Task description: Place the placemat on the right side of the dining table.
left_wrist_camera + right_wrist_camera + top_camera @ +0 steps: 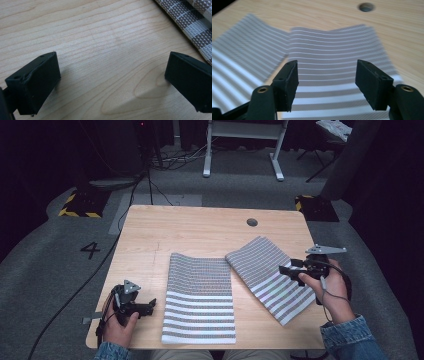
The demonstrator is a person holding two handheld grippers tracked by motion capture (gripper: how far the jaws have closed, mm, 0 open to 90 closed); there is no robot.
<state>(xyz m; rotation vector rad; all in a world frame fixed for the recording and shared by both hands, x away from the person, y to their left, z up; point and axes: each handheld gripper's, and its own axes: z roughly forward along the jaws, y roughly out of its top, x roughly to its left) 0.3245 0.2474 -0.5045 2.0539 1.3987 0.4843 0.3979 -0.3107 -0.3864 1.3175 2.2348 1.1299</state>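
Note:
Two grey and white striped placemats lie flat on the wooden table [200, 225]. One placemat [200, 297] sits square in the middle near the front edge. The other placemat [270, 270] lies at an angle to its right, with their near corners close together. My right gripper [289, 270] hovers over the angled mat's right part, jaws open with nothing between them; in the right gripper view [327, 82] that mat [332, 52] spreads under the jaws and the middle mat [242, 50] shows at left. My left gripper [149, 306] rests low at the front left, open [110, 77] over bare wood, with a mat edge [190, 20] beyond.
A round cable hole [252, 222] sits near the table's far edge. Beyond the table, the grey floor holds cables, a white desk frame [245, 150] and yellow-black marked blocks [80, 205]. Bare wood lies left of the mats and along the back.

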